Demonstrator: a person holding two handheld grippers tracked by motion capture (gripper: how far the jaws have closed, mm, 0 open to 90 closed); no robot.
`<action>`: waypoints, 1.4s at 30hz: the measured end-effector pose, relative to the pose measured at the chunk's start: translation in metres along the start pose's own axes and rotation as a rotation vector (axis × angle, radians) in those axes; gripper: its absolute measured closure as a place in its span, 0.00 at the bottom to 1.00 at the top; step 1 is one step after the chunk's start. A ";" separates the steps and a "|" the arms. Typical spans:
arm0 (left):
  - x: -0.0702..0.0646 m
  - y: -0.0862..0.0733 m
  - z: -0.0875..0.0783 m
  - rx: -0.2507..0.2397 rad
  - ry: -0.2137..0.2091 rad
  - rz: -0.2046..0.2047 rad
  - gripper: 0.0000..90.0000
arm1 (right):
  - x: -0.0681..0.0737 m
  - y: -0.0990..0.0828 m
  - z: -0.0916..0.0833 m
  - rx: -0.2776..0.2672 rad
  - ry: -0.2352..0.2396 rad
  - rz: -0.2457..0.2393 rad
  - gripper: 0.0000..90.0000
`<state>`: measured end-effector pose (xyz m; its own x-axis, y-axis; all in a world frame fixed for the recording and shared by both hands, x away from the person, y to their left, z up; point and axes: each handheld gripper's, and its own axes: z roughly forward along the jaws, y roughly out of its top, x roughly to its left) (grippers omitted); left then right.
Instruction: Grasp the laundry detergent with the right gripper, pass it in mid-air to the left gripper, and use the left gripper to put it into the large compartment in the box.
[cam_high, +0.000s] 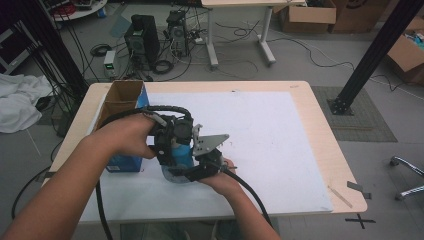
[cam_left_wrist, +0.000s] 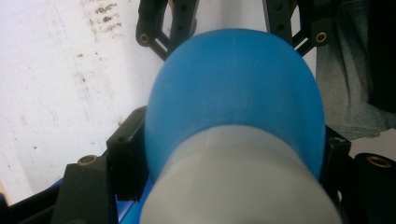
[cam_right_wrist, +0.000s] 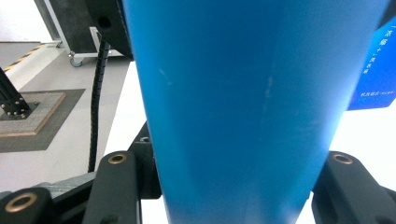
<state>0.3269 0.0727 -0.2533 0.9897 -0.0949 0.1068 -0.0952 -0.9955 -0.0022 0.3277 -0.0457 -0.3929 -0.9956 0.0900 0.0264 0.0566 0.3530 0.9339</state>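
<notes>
Where the high view looks down on the table (cam_high: 305, 107), both grippers meet near the front edge, left of centre, over a white sheet (cam_high: 270, 145). The left gripper (cam_high: 172, 137) and the right gripper (cam_high: 205, 167) close in on one blue bottle (cam_high: 181, 157) from opposite sides. An open cardboard box with blue printed sides (cam_high: 125, 107) stands just beside them, toward the table's left edge; its lettering is too small to read here.

In the left gripper view, the bottle's rounded blue shoulder (cam_left_wrist: 233, 93) and its grey cap (cam_left_wrist: 238, 182) sit between the black jaws, which press against both sides: the left claw is clenched on the bottle. The right gripper (cam_left_wrist: 233, 23) shows beyond the bottle, at the top.

In the right gripper view, the bottle's blue body (cam_right_wrist: 252, 107) stands between the jaws, touching each: the right claw is likewise grasping the bottle. At the right edge, the box's blue face (cam_right_wrist: 378, 70) carries white characters, too blurred to read. A ribbed black cable (cam_right_wrist: 96, 102) hangs at left.
</notes>
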 end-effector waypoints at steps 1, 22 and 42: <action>0.000 0.000 0.000 -0.003 0.005 0.001 0.36 | 0.000 0.000 0.000 0.000 0.000 0.001 0.51; -0.004 0.009 -0.003 0.056 -0.018 -0.041 0.42 | 0.002 0.001 -0.001 0.007 -0.012 -0.035 0.49; 0.000 0.011 -0.005 0.091 -0.001 -0.071 0.43 | -0.002 0.001 -0.017 -0.050 -0.017 0.001 0.43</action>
<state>0.3251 0.0623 -0.2480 0.9938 -0.0236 0.1086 -0.0143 -0.9962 -0.0854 0.3287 -0.0615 -0.3860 -0.9941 0.1060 0.0216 0.0533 0.3060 0.9505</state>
